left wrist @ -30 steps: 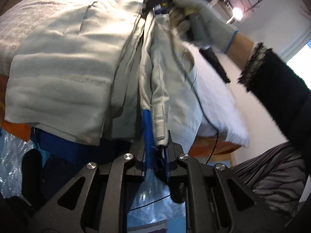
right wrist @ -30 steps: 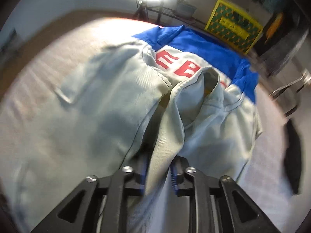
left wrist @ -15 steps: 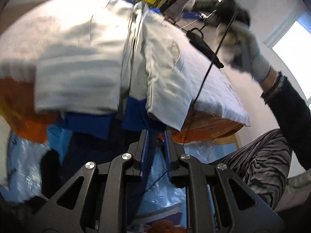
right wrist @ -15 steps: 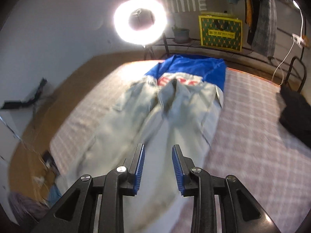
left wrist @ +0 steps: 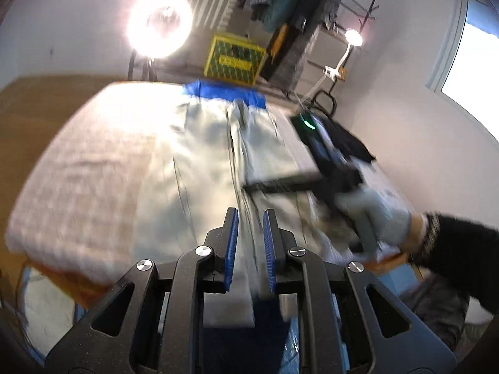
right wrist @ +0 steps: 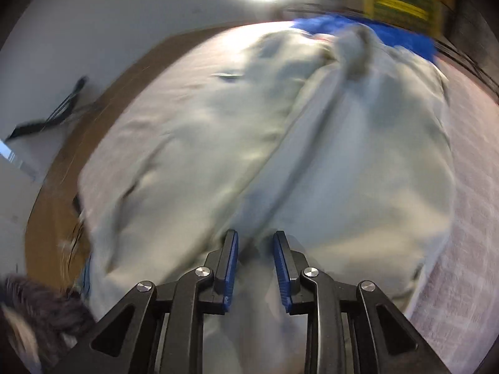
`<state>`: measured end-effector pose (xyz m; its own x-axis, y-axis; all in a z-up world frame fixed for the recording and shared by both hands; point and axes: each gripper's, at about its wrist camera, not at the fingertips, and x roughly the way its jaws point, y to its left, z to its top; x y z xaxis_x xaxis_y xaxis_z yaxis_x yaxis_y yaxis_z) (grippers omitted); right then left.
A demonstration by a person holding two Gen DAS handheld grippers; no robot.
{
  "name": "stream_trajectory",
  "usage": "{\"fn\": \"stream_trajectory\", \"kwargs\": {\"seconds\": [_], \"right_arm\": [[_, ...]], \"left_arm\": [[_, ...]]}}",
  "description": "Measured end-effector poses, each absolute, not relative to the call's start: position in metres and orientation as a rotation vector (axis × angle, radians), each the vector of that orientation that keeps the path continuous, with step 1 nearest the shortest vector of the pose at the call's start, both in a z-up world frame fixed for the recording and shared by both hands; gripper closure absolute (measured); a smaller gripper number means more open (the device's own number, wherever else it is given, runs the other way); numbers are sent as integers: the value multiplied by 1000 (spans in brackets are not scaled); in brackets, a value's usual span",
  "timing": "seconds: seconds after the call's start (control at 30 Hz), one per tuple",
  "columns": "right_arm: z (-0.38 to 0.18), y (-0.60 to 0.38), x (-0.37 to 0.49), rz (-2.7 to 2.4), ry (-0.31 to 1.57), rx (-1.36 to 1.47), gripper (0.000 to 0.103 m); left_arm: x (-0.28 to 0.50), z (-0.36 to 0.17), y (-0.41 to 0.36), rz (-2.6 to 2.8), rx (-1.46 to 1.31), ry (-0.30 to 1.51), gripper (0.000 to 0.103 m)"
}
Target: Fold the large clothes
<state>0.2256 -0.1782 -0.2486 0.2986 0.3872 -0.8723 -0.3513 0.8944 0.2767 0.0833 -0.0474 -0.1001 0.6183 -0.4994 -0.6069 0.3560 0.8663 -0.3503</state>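
Two grippers: the left gripper (left wrist: 251, 233) and the right gripper (right wrist: 255, 249) are both showing black fingers with ribbed blue pads.
Left jaws: they are standing a narrow gap apart with nothing pinched; the garment is showing through the gap from beyond.
Right jaws: they are standing slightly wider, hovering close over a raised fold of cloth; blur is hiding whether the pads are touching it, but they are not pressing it.
Right hand (left wrist: 374, 218): it is wearing a grey knit glove below a fuzzy black sleeve (left wrist: 452, 249) and is gripping its tool over the garment's right side.
Work garment (left wrist: 212, 162): pale grey woven cloth with dark stitched seams is lying mostly flat on the bed, with a blue section at the far end.
Long axis: it is running away from both grippers toward the ring light (left wrist: 159, 23), with a centre fold ridging along it; the near end is hanging over the bed's near edge.
Bed cover (left wrist: 93, 171): a whitish, waffle-textured blanket is lying under the garment.
Surroundings: a black item (left wrist: 352, 140) is lying on the bed just right of the garment; a yellow crate (left wrist: 234, 59) and a clothes rack (left wrist: 296, 6) are standing behind the far end.
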Motion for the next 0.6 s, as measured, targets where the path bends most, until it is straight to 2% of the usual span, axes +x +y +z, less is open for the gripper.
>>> {"fn": "stream_trajectory", "kwargs": {"seconds": [0.1,0.23,0.4,0.6], "right_arm": [[-225,-194,224,558,1111,119,80],[-205,-230,245,398,1024,124,79],[-202,-273,305,170,996,171,80],[-206,-269,378,150,960,228,80]], "left_arm": [[103,-95,-38,-498,-257,727,89],[117,-101,-30,-496,-334,755,89],[130,-100,-35,-480,-319,759,89],[149,-105,-32,-462,-338,778,89]]}}
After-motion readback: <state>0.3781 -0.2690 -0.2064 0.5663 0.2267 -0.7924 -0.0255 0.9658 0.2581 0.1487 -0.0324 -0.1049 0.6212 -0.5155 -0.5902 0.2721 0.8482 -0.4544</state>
